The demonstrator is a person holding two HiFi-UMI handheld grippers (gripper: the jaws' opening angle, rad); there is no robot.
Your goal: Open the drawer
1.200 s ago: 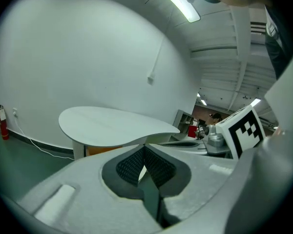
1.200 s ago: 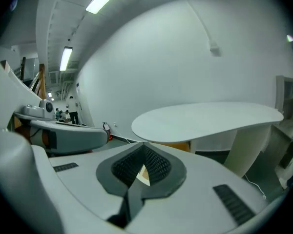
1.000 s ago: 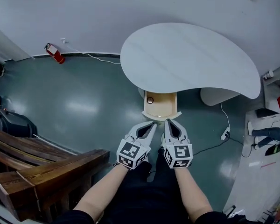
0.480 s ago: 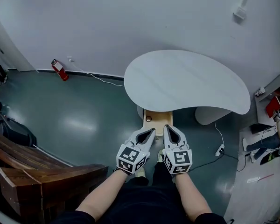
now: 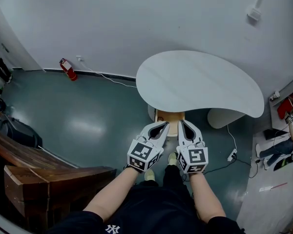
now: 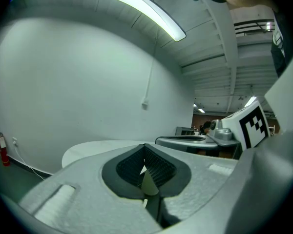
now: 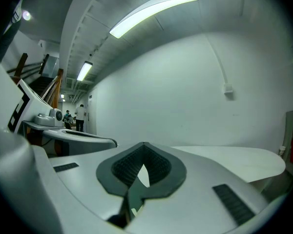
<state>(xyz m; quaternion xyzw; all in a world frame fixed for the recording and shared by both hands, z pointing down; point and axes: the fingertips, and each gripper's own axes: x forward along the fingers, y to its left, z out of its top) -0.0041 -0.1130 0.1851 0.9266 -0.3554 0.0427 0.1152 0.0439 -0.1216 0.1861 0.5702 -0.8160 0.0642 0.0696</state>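
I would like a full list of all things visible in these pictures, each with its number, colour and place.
table: one, white, curved top, centre, by the wall
drawer: one, light wood, standing out under the table's near edge
fire extinguisher: one, red, on the floor by the wall, left
power strip: one, white, on the floor to the right of the table
wooden frame: one, brown, lower left
wall box: one, white, high on the wall, right
left gripper: one, grey with a black-and-white marker cube, jaws shut, empty, in front of the drawer
right gripper: one, same colours, jaws shut, empty, beside the left gripper
forearms: two, bottom centre
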